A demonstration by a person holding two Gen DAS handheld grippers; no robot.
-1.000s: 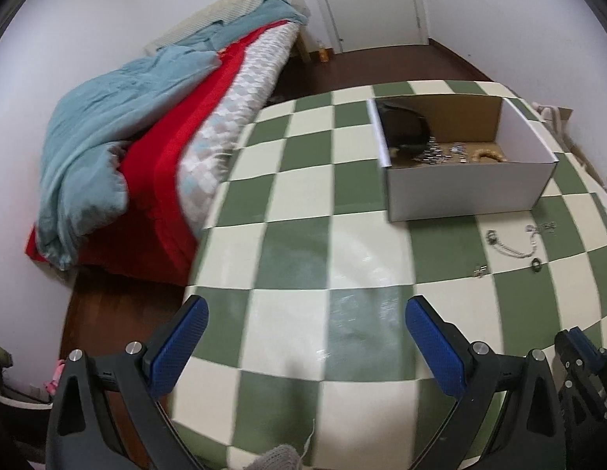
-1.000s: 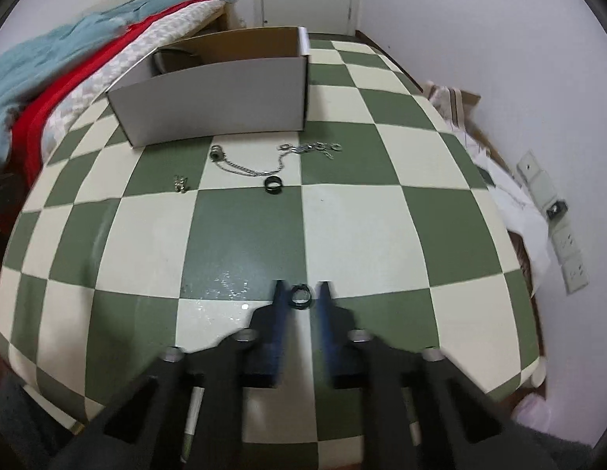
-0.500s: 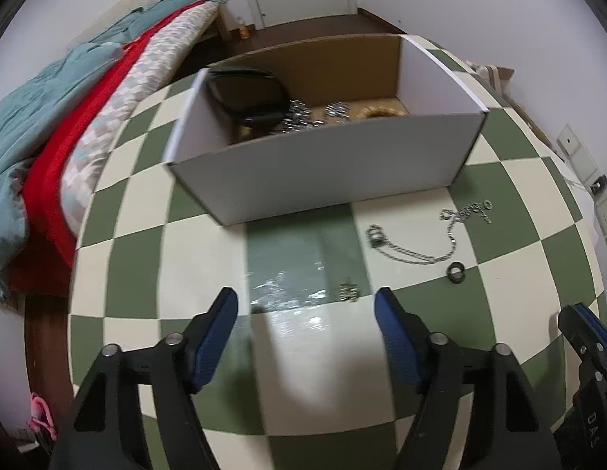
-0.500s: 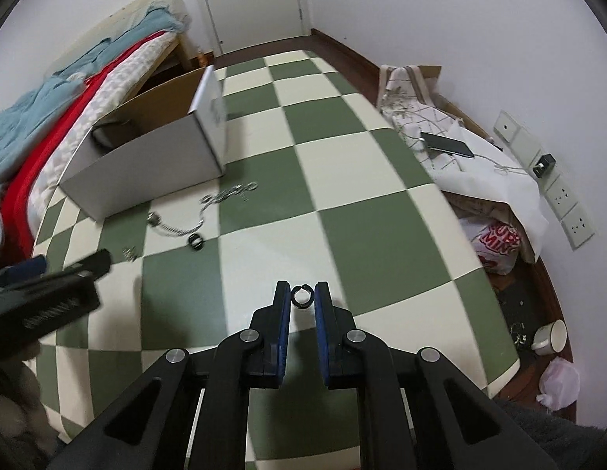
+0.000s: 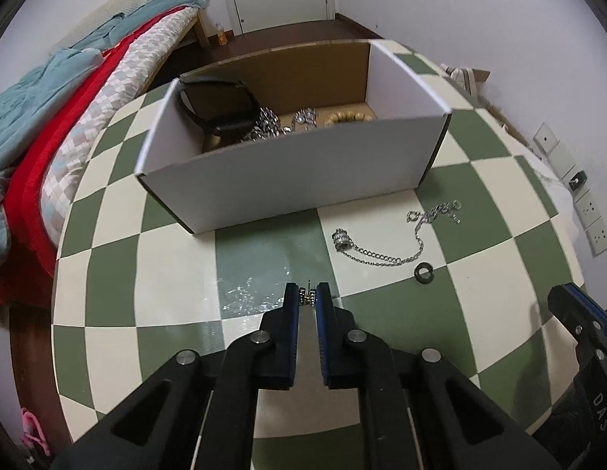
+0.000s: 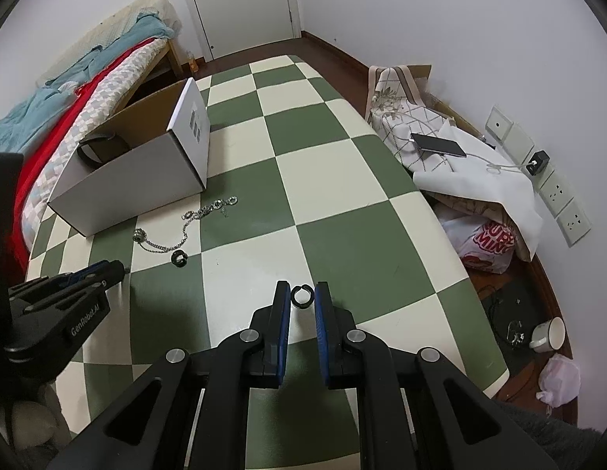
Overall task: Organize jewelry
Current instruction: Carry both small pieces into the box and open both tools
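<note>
While the left gripper (image 5: 307,297) sits low over the green and cream checked table (image 5: 178,258), its two blue fingers are pinched nearly together on a tiny shiny earring (image 5: 306,294), which peeks out at the very tips. Just past those tips stands a white cardboard box (image 5: 288,184), open on top. Inside it I can see a black case (image 5: 219,105), some silver sparkly bits (image 5: 266,127) and a gold bead bracelet (image 5: 348,117). Ahead of the left gripper and off to its right, a silver chain (image 5: 385,260) lies loose on the table, with a chunky silver charm (image 5: 341,239) at one end and a bunch of little rings (image 5: 436,211) at the other. A small black ring (image 5: 423,273) lies just beside the chain, on the side nearer the gripper. The right gripper (image 6: 302,298) is held well off to the right of the left one. Its fingers are close together too, and a thin black hoop (image 6: 302,296) is caught between the tips. The box is far ahead of it on its left. To its right, past the table edge, a phone (image 6: 438,145) rests on some white cloth (image 6: 476,180). A bed with a red and blue blanket (image 5: 49,125) lies beyond the box on the left.
</note>
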